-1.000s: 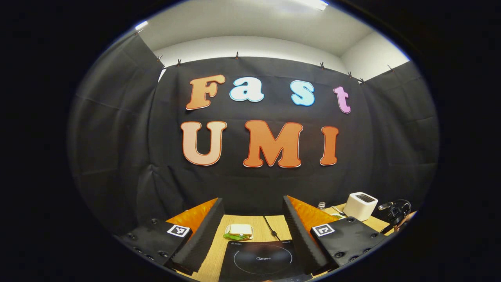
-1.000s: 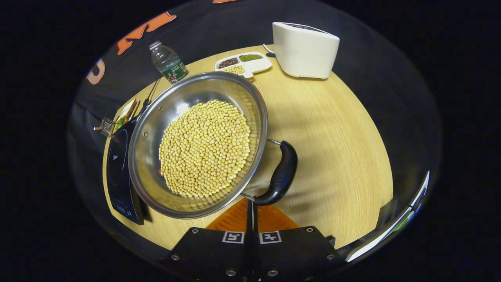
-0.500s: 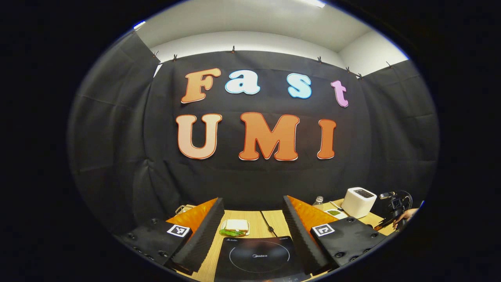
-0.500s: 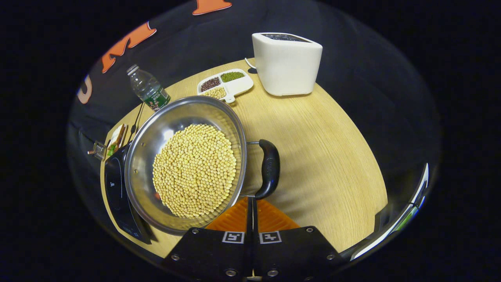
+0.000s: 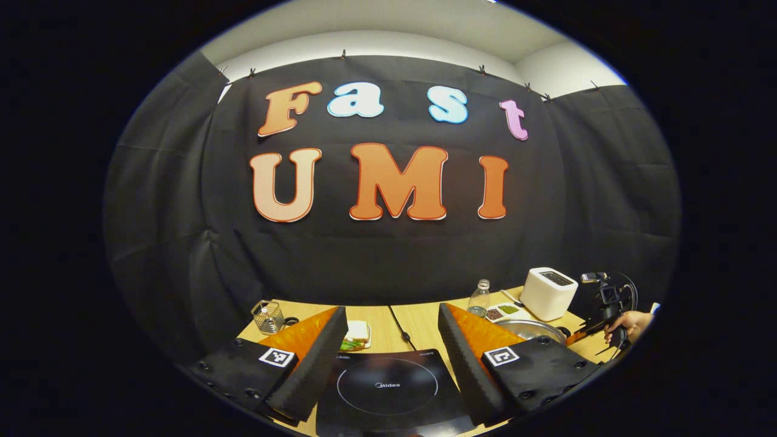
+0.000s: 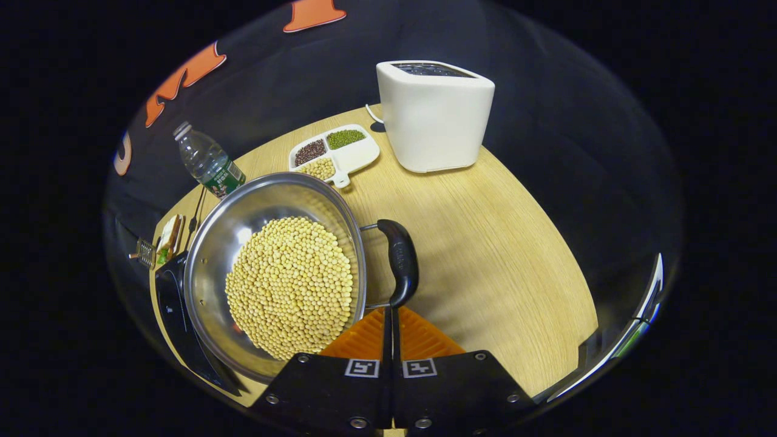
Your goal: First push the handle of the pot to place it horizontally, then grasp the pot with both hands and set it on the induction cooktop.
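A steel pot (image 6: 209, 273) full of yellow beans stands on the wooden table (image 6: 504, 255). Its black handle (image 6: 400, 261) sticks out on the pot's right side. My right gripper (image 6: 388, 311) is shut, its tips touching the handle's near end with nothing between them. The black induction cooktop (image 6: 173, 309) lies partly under the pot's left edge. In the left gripper view the cooktop (image 5: 386, 388) lies between the open fingers of my left gripper (image 5: 391, 308), and the pot's rim (image 5: 534, 329) shows at right. A hand holds the right gripper (image 5: 592, 325) there.
A white toaster (image 6: 434, 115), a divided tray of beans (image 6: 334, 155) and a water bottle (image 6: 209, 161) stand behind the pot. A sandwich on a plate (image 5: 357, 332), a glass jar (image 5: 267, 315) and the cooktop's cord (image 5: 400, 325) lie beyond the cooktop.
The left gripper view has tipped down, showing more table, the jar and the pot. In the right gripper view the pot has slid lower and left while the shut tips stayed at the handle's end.
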### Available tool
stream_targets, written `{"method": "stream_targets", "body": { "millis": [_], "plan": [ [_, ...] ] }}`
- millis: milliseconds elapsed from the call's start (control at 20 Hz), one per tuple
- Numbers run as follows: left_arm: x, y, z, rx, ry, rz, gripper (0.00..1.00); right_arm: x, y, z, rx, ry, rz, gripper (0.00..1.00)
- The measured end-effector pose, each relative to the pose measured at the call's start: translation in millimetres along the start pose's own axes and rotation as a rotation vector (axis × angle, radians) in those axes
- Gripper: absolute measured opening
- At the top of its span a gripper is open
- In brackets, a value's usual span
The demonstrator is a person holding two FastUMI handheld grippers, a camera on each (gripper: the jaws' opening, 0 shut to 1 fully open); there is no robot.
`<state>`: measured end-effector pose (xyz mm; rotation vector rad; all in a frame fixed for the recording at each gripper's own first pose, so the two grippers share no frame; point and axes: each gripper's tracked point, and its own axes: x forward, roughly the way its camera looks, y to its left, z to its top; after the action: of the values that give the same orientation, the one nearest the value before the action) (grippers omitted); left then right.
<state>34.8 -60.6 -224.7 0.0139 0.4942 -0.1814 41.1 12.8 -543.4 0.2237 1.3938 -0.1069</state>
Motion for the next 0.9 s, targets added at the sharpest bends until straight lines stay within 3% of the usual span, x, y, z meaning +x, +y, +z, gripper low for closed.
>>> {"method": "stream_targets", "body": {
  "millis": [750,900],
  "plan": [
    [69,-93,-103,-0.065,0.294,-0.181,0.98,0,-14,38,-0.015,-0.071,0.010,0.01],
    [85,-104,-122,-0.083,0.359,-0.199,0.98,-19,-23,60,-0.017,-0.141,0.009,0.01]
  ]
}}
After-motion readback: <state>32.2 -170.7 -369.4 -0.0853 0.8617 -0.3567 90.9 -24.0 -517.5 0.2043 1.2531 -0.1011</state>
